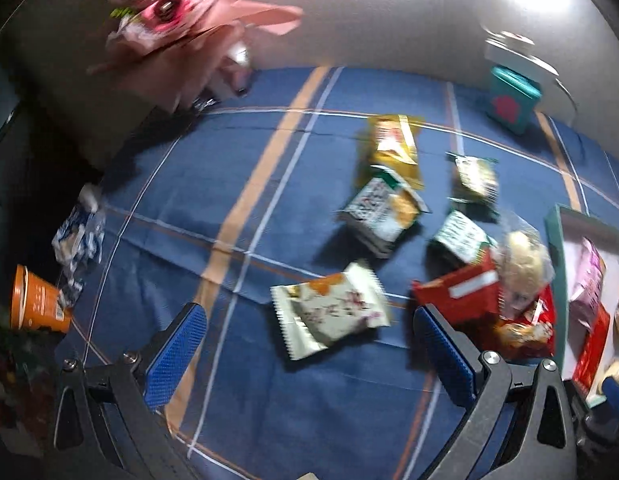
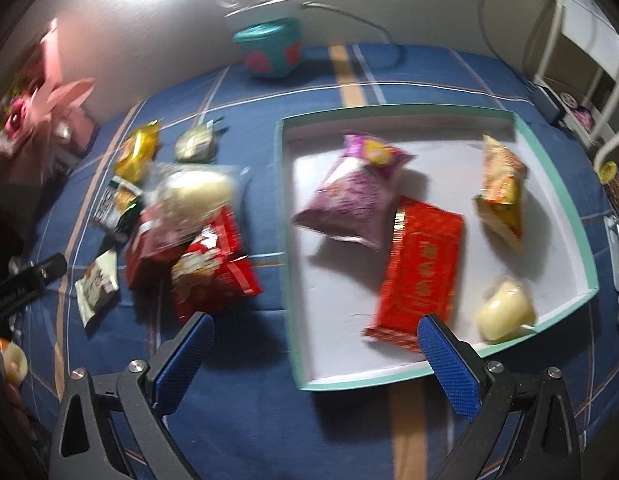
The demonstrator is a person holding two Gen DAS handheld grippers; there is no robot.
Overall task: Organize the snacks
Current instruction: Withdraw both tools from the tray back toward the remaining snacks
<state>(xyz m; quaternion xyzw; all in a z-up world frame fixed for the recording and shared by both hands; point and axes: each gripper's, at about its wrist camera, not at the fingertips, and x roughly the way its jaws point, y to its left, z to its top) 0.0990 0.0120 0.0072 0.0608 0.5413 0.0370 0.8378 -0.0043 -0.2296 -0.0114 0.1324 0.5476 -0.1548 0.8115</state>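
Observation:
A shallow teal-rimmed white tray (image 2: 557, 160) lies on the blue cloth and holds a purple bag (image 2: 345, 196), a red packet (image 2: 421, 272), an orange bag (image 2: 501, 188) and a pale yellow piece (image 2: 505, 312). My right gripper (image 2: 313, 328) hangs open over the tray's near left corner, nothing between its fingers. Left of the tray is a heap of snacks: a red bag (image 2: 213, 276), a clear bag of pale puffs (image 2: 193, 192), a gold packet (image 2: 137, 152). My left gripper (image 1: 309, 320) stands open above a cream packet (image 1: 329, 316), not touching it. A green-white packet (image 1: 381, 212) lies beyond.
A teal tin (image 2: 273, 48) stands at the back by the wall. A pink bouquet (image 1: 177, 28) leans at the back left. An orange cup (image 1: 37, 300) and a blue-white wrapper (image 1: 77, 240) sit at the cloth's left edge. White shelving (image 2: 581, 60) stands at the right.

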